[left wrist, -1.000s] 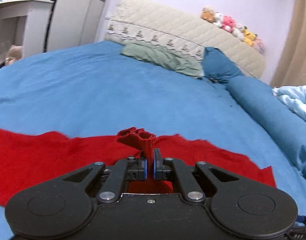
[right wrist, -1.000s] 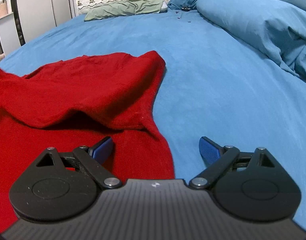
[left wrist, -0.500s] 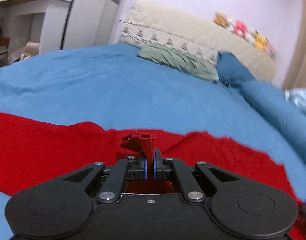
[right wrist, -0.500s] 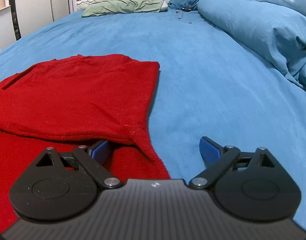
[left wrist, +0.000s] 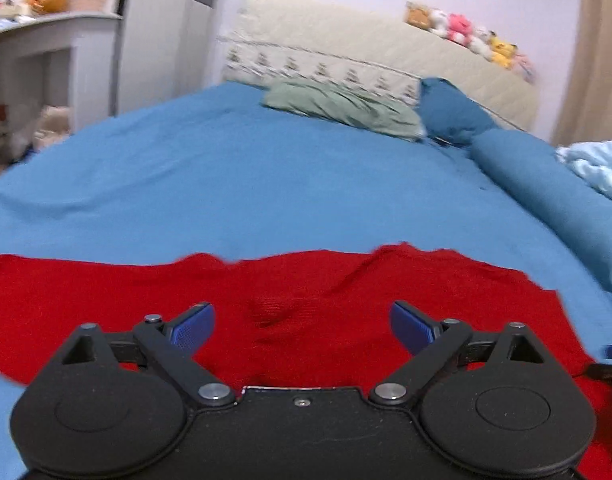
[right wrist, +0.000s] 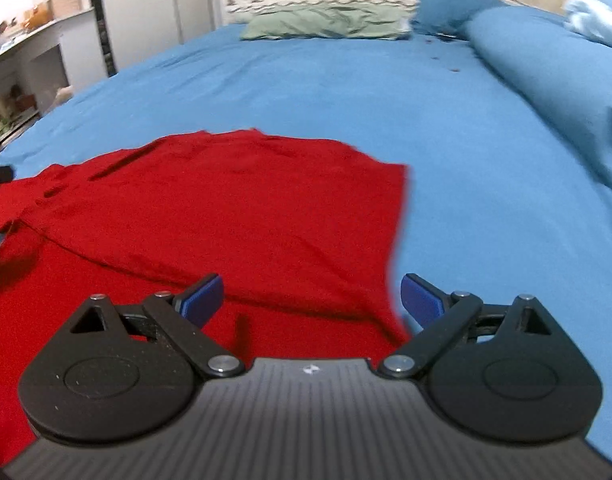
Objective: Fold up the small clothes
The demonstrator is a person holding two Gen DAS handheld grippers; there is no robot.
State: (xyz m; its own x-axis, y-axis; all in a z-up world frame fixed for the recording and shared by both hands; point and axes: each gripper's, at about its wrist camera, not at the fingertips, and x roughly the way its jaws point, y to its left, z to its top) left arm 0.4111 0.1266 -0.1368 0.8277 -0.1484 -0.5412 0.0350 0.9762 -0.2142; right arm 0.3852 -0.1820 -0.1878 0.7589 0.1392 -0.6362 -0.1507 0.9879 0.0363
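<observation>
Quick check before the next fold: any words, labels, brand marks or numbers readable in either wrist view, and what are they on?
No readable text in either view.
right gripper body: one small white mark, a symbol, not letters.
red garment: no tag or print visible.
headboard cover: a row of embroidered tree shapes, no writing.
shelf items: too blurred to read.
left gripper: no marking.

A home bedroom: a wide bed (left wrist: 265, 184) in blue sheet fills the frame, pillows (left wrist: 338, 108) and padded headboard (left wrist: 386, 56) at top centre, stuffed toys (left wrist: 462, 36) upper right, white shelves (left wrist: 45, 52) upper left.
</observation>
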